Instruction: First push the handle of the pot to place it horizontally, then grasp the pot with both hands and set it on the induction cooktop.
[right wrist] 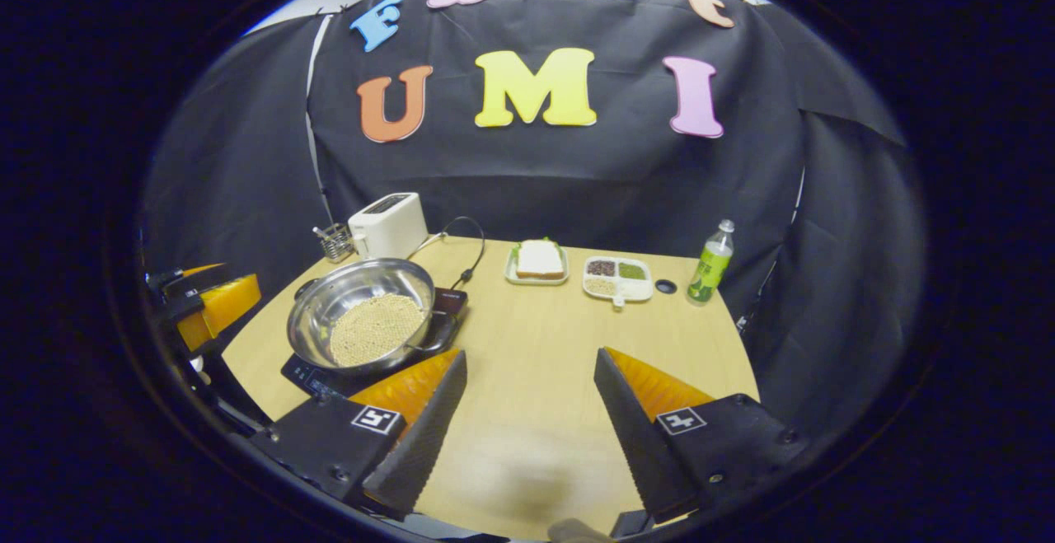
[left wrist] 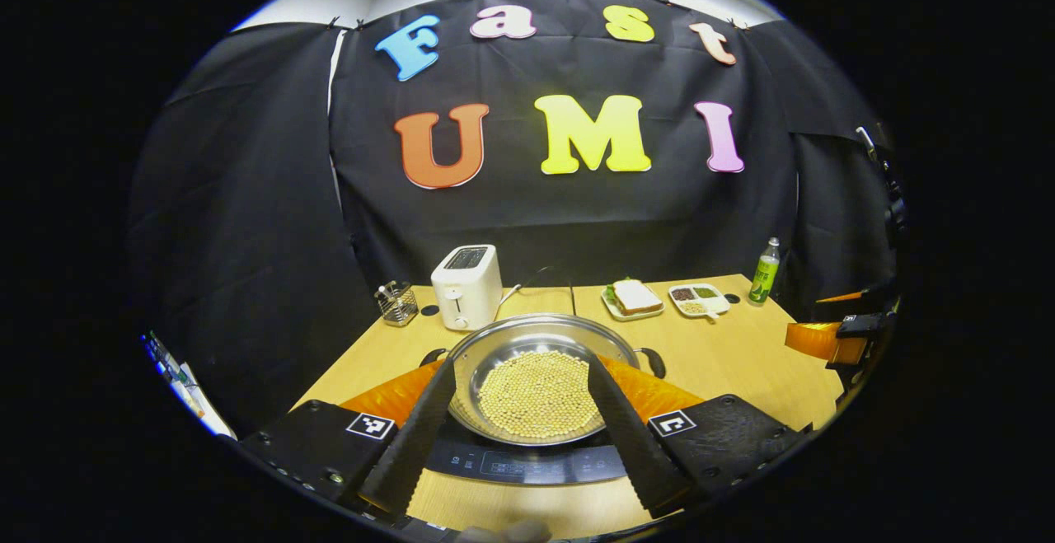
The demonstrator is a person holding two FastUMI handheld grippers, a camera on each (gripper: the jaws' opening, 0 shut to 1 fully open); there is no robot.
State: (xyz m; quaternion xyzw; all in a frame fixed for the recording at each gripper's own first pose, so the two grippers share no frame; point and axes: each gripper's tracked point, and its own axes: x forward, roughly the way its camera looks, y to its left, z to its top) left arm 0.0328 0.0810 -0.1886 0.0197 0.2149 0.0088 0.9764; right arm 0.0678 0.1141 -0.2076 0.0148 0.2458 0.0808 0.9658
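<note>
Left gripper (left wrist: 527, 419) hangs released, fingers spread either side of the shiny round steel pot (left wrist: 540, 378) of pale beans; right gripper (right wrist: 527, 411) likewise released over bare wooden table (right wrist: 536, 345), pot (right wrist: 363, 325) far left on the flat black glass induction cooktop (right wrist: 445, 312); a careless withdrawal could nudge the smooth pot off-centre
</note>
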